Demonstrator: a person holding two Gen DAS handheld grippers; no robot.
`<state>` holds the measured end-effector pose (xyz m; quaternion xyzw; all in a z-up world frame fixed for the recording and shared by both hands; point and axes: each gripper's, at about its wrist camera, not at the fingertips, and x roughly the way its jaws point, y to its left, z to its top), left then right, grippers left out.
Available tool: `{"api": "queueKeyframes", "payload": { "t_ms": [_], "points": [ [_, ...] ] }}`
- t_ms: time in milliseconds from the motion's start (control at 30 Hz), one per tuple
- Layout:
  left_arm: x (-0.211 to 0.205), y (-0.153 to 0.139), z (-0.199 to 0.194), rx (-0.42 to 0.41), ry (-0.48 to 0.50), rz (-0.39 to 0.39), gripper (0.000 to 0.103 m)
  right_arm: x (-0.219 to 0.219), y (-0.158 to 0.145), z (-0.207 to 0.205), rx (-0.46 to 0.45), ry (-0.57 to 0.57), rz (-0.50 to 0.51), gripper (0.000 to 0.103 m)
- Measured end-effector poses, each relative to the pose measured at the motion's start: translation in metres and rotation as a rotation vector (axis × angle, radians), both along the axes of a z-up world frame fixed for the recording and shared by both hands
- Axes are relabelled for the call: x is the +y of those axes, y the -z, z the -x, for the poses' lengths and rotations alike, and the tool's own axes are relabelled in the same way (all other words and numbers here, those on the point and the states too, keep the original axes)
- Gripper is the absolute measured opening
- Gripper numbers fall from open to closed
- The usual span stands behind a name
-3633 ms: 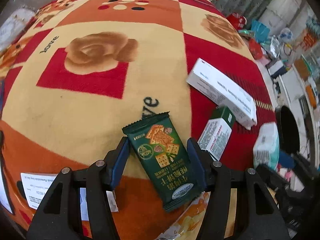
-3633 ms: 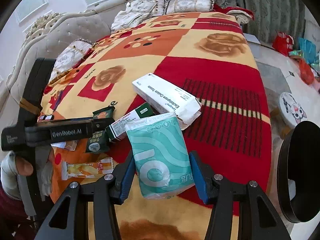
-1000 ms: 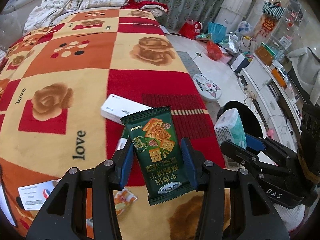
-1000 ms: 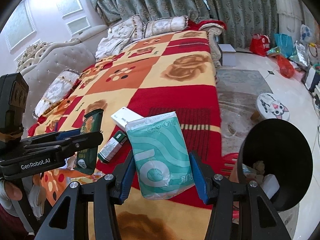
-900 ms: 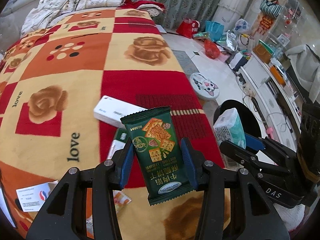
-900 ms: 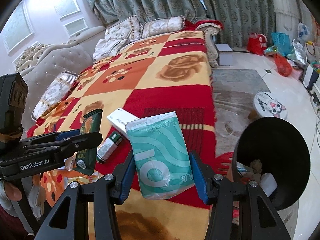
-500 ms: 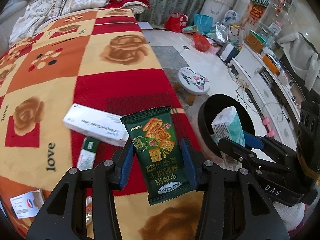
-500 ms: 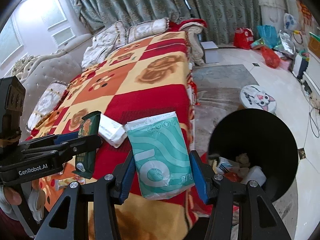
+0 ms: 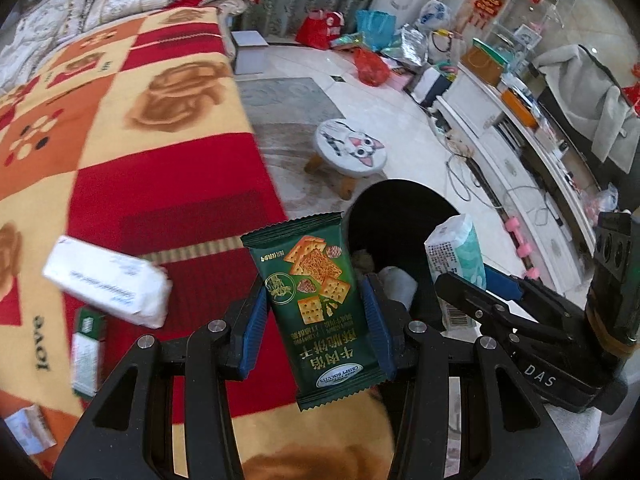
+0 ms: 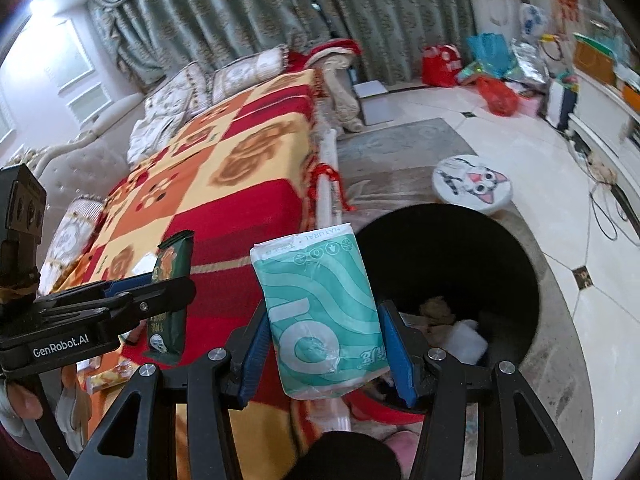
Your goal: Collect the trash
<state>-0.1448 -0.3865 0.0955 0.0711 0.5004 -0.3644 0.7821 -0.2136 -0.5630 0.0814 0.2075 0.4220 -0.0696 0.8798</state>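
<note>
- Trash in hand first: a dark green foil packet of crispy biscuits stands upright, pinched between the blue-padded jaws of the left gripper, above the near edge of the bed.
- Right gripper has its jaws clamped on a teal-and-white soft plastic pack of tissues, held upright just beside the bin's near rim.
- Just past both grippers stands a round black plastic trash bin on the floor beside the bed, with crumpled paper and a white scrap lying at its bottom.
- Left of the grippers, a long white cardboard medicine box and a smaller green-and-white carton lie near each other on the red, orange and yellow rose-patterned blanket.
- Beyond the bin, a small round white stool printed with a cat face stands on the pale tiled floor.
- Farthest off, red and blue bags sit by grey-green patterned curtains.
</note>
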Motion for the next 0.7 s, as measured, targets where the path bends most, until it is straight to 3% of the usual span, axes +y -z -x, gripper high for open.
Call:
{"api": "queueKeyframes", "payload": {
  "t_ms": [600,700],
  "points": [
    [-0.076,0.024,0.002,0.053,0.07,0.003,0.044,-0.067,0.024,0.015,0.033,0.156,-0.049,0.052],
    [-0.082,0.026,0.0,0.069,0.076,0.021,0.044,-0.076,0.024,0.019,0.02,0.183,-0.049,0.06]
  ]
}}
